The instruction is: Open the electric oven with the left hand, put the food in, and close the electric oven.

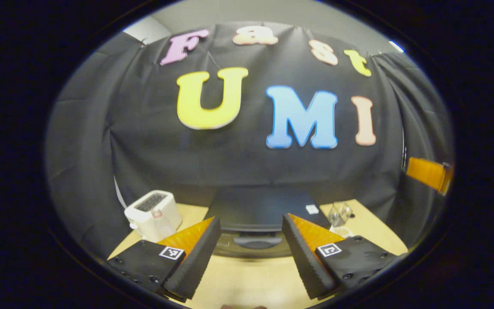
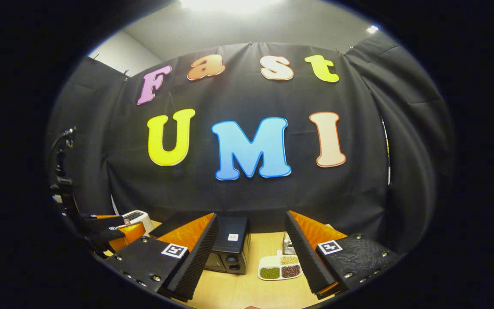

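The black electric oven [image 1: 260, 206] stands on the wooden table just beyond my left gripper [image 1: 251, 218], whose fingers are open around empty air above the oven's front. Its door looks closed. From the right gripper view the oven [image 2: 230, 244] sits left of centre, and a white divided dish [image 2: 280, 267] of green, brown and pale grains lies to its right. My right gripper [image 2: 251, 214] is open and empty, held back from the table. The left gripper [image 2: 109, 231] appears at the left edge of that view.
A white toaster [image 1: 152, 214] stands left of the oven. A clear glass item [image 1: 340, 214] sits to the oven's right, near the dish. Bare wooden tabletop [image 1: 251, 283] lies in front of the oven. The other gripper's orange body [image 1: 429, 174] shows at the far right.
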Demonstrator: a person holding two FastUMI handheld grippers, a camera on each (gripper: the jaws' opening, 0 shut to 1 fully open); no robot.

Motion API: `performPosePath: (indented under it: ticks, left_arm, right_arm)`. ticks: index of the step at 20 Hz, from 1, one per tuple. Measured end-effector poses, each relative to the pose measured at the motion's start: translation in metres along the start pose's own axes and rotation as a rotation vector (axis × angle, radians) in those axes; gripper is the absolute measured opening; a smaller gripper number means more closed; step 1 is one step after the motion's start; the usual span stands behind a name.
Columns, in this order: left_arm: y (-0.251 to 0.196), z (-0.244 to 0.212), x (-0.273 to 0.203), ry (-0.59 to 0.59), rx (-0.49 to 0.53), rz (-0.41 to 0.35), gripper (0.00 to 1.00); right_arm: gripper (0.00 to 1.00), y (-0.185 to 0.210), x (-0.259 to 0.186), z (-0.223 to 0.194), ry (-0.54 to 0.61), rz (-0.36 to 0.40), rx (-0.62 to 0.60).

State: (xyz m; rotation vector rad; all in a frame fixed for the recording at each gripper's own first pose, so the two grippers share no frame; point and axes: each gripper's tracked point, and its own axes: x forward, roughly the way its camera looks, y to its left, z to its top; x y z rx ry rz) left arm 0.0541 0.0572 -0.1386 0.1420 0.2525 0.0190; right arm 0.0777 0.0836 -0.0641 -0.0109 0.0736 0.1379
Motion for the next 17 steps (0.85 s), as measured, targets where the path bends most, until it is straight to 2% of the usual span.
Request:
performPosePath:
  ticks: [5, 8, 10, 11, 14, 17]
  left_arm:
    - [-0.009, 0.068, -0.044, -0.112, -0.013, 0.052, 1.0]
    - [-0.014, 0.089, -0.067, -0.168, -0.012, 0.043, 1.0]
    - [-0.018, 0.086, -0.072, -0.164, -0.016, 0.019, 1.0]
    - [-0.019, 0.088, -0.074, -0.173, -0.015, 0.006, 0.91]
    - [-0.024, 0.092, -0.079, -0.186, -0.012, -0.059, 0.91]
    - [-0.029, 0.09, -0.081, -0.163, -0.011, -0.115, 0.91]
  right_arm:
    - [0.95, 0.019, -0.003, 0.015, -0.018, 0.079, 0.021]
    - [0.95, 0.023, -0.012, 0.022, -0.02, 0.077, 0.026]
    - [0.95, 0.024, -0.02, 0.031, -0.033, 0.053, 0.035]
    - [0.95, 0.023, -0.023, 0.034, -0.038, 0.031, 0.031]
    - [0.95, 0.027, -0.032, 0.037, -0.042, -0.005, 0.023]
    - [0.95, 0.019, -0.036, 0.036, -0.051, -0.08, 0.032]
